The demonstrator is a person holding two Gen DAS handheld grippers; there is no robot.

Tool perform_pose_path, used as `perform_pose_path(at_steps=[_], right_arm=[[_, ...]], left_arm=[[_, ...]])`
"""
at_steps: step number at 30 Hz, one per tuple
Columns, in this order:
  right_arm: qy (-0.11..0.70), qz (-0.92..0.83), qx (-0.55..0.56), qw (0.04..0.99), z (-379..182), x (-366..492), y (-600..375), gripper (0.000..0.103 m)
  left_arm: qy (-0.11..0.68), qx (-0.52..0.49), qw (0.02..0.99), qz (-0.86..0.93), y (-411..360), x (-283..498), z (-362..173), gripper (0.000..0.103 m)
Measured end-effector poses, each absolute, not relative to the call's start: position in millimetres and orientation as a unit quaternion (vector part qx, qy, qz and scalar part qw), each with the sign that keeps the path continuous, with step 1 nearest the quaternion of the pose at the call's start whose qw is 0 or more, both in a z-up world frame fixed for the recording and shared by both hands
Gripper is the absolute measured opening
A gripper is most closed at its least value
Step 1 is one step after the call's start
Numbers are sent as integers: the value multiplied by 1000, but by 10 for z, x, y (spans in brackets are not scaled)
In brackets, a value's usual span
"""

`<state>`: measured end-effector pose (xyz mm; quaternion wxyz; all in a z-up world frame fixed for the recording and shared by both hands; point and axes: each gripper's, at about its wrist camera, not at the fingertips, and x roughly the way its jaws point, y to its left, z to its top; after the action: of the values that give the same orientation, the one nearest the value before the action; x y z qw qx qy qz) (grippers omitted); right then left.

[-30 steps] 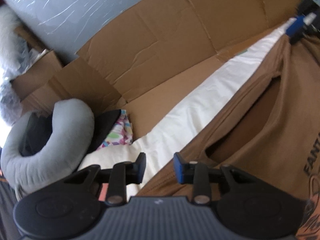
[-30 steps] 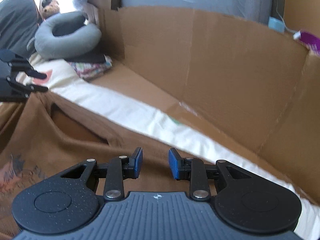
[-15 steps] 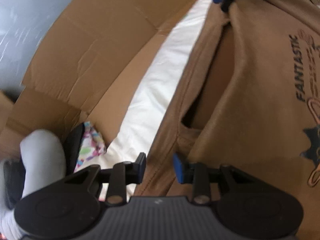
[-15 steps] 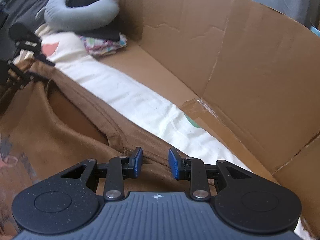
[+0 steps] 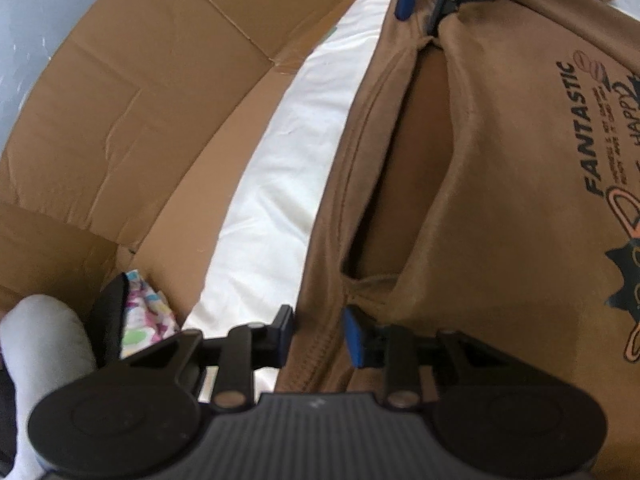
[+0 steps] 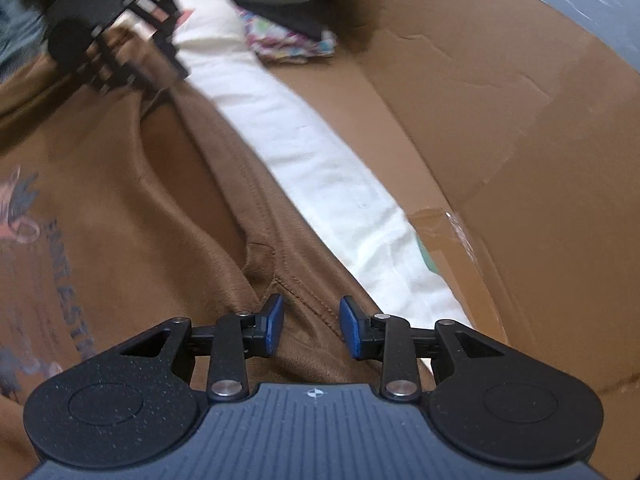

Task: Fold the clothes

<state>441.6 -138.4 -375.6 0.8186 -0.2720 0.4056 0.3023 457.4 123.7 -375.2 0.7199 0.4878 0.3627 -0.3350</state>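
on the far left of the left wrist view sits a grey neck pillow (image 5: 44, 336) with a dark item and a patterned cloth (image 5: 146, 314) tucked beside it, all against the cardboard wall (image 5: 132, 92). next comes a strip of white sheet (image 5: 276, 184), and right of that the brown t-shirt (image 5: 500, 208), spread print side up with its neck opening gaping and the word "fantastic" showing.

the left gripper (image 5: 318, 330) has its jaws apart, straddling the shirt's shoulder edge by the collar; the blue pads stand on either side of the cloth without pinching it. the right gripper (image 6: 311, 328) is the same at the other shoulder: jaws apart, a stitched seam running between them. each gripper also shows blurred at the top of the other's view.

so the shirt lies flat and unfolded on the sheet, with both grippers poised at its shoulders. this fits either getting ready to pinch or just having let go, and the pictures do not settle which.

if they do close here, the risks i would watch:
- a pad catching only the top layer at the open neck, so the back layer sags and the fold goes crooked.
- a pad nipping the white sheet along with the shirt edge on the left side.
- uneven grips at the two shoulders, skewing the shirt.
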Motion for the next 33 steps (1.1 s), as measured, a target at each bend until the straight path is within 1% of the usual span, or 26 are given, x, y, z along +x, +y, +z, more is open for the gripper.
perform_pose_path(at_steps=[2,4,5,6,7,10,12,13,19,22,25,30,32,33], right_arm=[[408,309,-279,812,-3788,4439,-1356,38],[408,313,-278,811,-3819,4442,-1362,38],[408,315,-277,811,-3834,4442,-1365,37],[408,315,-273,812,-3844,4439,-1368,35],[409,316,-269,813,-3847,4434,-1369,31],[408,318,-268,813,-3822,4421,-1360,23],[407,317,-265,814,-3794,4425,-1350,6],[404,311,-262,820,-3771,4432,-1343,5],[379,276,-251,847,-3678,4490,-1328,4],[380,257,-234,857,-3667,4588,-1347,4],[380,244,-222,864,-3668,4656,-1356,4],[383,241,-212,866,-3711,4689,-1363,4],[385,240,-207,867,-3731,4700,-1368,4],[386,239,-205,867,-3738,4698,-1366,4]], left_arm=[[367,483,717,-343,1245,4597,-3769,25],[371,480,714,-349,1251,4610,-3797,17],[372,479,713,-352,1251,4611,-3815,15],[372,479,712,-353,1248,4602,-3832,10],[371,481,711,-355,1245,4591,-3848,8],[357,495,708,-356,1245,4544,-3862,7],[352,484,725,-340,1291,4569,-3808,5],[349,478,734,-332,1314,4582,-3780,0],[334,451,773,-295,1425,4662,-3657,0],[328,450,784,-272,1410,4707,-3638,1],[333,429,795,-270,1431,4727,-3569,4],[332,430,776,-320,1418,4576,-3543,5],[334,437,765,-334,1355,4540,-3592,9],[338,438,761,-337,1337,4554,-3619,14]])
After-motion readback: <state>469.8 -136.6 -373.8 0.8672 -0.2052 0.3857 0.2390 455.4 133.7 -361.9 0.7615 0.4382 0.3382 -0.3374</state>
